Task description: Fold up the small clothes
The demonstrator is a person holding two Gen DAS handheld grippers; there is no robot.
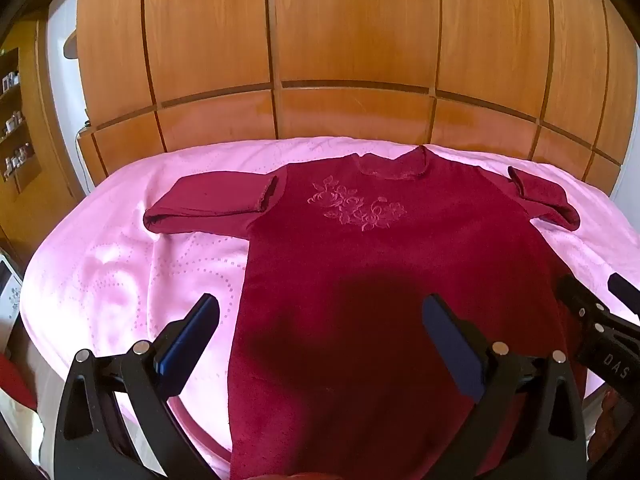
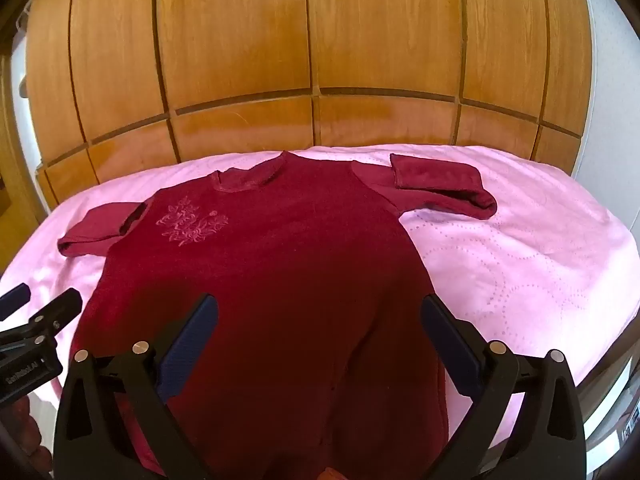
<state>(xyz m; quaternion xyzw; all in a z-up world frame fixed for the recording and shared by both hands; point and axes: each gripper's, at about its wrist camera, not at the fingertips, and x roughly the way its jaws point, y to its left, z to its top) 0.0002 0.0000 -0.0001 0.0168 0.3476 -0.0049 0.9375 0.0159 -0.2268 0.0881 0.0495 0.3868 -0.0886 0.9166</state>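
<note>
A dark red sweater [image 1: 360, 248] with an embroidered flower on the chest lies flat, front up, on a pink bedspread [image 1: 120, 264]; it also shows in the right wrist view [image 2: 280, 264]. Both sleeves are folded back on themselves, the left sleeve [image 1: 208, 200] and the right sleeve [image 2: 440, 188]. My left gripper [image 1: 320, 312] is open and empty above the sweater's lower left part. My right gripper [image 2: 320, 312] is open and empty above its lower right part. Each gripper shows at the other view's edge, the right gripper [image 1: 596, 292] and the left gripper [image 2: 44, 300].
A wooden wardrobe [image 1: 352, 40] with panelled doors stands right behind the bed. Wooden shelves [image 1: 16, 120] with small items stand at the far left. The bedspread [image 2: 540, 260] lies bare on both sides of the sweater.
</note>
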